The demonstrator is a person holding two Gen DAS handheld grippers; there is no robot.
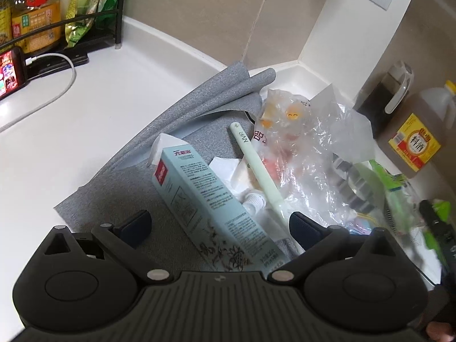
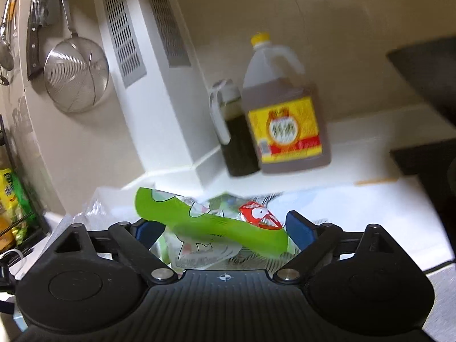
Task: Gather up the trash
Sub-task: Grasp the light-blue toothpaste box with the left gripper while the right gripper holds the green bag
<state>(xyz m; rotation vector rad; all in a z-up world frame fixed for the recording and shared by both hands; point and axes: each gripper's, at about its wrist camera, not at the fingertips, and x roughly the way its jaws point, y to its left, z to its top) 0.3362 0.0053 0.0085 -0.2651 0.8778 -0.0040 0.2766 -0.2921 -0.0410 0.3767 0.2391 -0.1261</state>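
Observation:
My left gripper [image 1: 220, 223] hovers open over a grey cloth [image 1: 119, 199] spread on the white counter. A pale blue carton [image 1: 199, 193] lies between the wide fingers, and neither pad presses on it. Beside the carton are a pale green stick [image 1: 256, 165], crumpled white paper [image 1: 228, 168] and a clear plastic bag [image 1: 313, 142]. In the right wrist view my right gripper [image 2: 223, 229] stands open with a green snack wrapper [image 2: 205, 222] loose and blurred between its fingers, above more plastic trash. The same green wrapper [image 1: 393, 188] shows at the right of the pile.
A jug with a yellow label [image 2: 285, 114] and a dark bottle [image 2: 236, 131] stand against the back wall. A strainer [image 2: 75, 77] hangs on the left wall. A phone [image 1: 10, 71] on a white cable lies by a black rack [image 1: 116, 14] of packets.

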